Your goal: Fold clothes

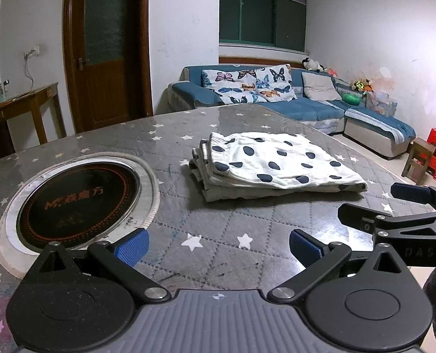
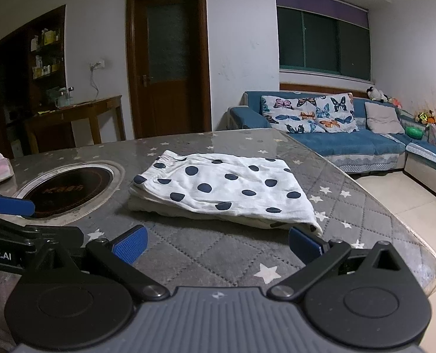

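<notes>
I am holding my left gripper [image 1: 219,245] and right gripper [image 2: 218,244] spread and empty at the table's [image 1: 232,220] near edge, facing the spotted garment [image 1: 276,161] lying folded flat toward the far right edge, apparently needing no further fold.

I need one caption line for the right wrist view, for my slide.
Open right gripper hovers before a folded polka-dot garment on the star-patterned table.
</notes>
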`<state>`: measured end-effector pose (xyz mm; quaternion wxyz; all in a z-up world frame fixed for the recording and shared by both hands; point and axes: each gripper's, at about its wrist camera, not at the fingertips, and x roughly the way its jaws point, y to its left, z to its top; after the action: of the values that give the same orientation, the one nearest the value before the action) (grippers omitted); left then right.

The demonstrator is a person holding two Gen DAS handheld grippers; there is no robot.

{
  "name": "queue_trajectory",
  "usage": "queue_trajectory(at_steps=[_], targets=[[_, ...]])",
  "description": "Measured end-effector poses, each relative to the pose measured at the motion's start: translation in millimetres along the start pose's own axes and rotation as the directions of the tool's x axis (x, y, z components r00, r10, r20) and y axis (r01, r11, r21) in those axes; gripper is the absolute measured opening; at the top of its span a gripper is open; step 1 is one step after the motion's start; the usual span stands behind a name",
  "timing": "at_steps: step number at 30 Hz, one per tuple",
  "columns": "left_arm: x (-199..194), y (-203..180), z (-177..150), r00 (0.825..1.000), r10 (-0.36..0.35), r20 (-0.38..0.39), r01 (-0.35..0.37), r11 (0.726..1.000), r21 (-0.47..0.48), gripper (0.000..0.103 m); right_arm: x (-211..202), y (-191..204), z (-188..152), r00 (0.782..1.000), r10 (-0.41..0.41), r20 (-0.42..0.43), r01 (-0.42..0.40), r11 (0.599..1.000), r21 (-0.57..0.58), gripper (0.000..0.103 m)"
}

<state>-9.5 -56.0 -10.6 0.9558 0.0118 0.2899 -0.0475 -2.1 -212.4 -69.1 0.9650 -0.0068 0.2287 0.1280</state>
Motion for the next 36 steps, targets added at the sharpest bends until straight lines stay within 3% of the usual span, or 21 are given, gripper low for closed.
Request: queue_trajectory(at_steps=[19, 36], targets=[[1.5, -3.9, 1.1, 1.000, -0.011, -0.005, 0.011, 1.000, 0.014, 0.103, 0.0, -2.5, 3.1, 1.000, -0.013, 0.010, 0.013, 1.000, 0.001, 0.103], [28.9, -0.2, 15.1, 0.999, -0.019, -0.049, 0.020, 1.000, 0.022, 0.103, 33.6, -10.1, 10.5, 0.999, -0.016, -0.042, 0.017, 1.000, 0.022, 0.103]])
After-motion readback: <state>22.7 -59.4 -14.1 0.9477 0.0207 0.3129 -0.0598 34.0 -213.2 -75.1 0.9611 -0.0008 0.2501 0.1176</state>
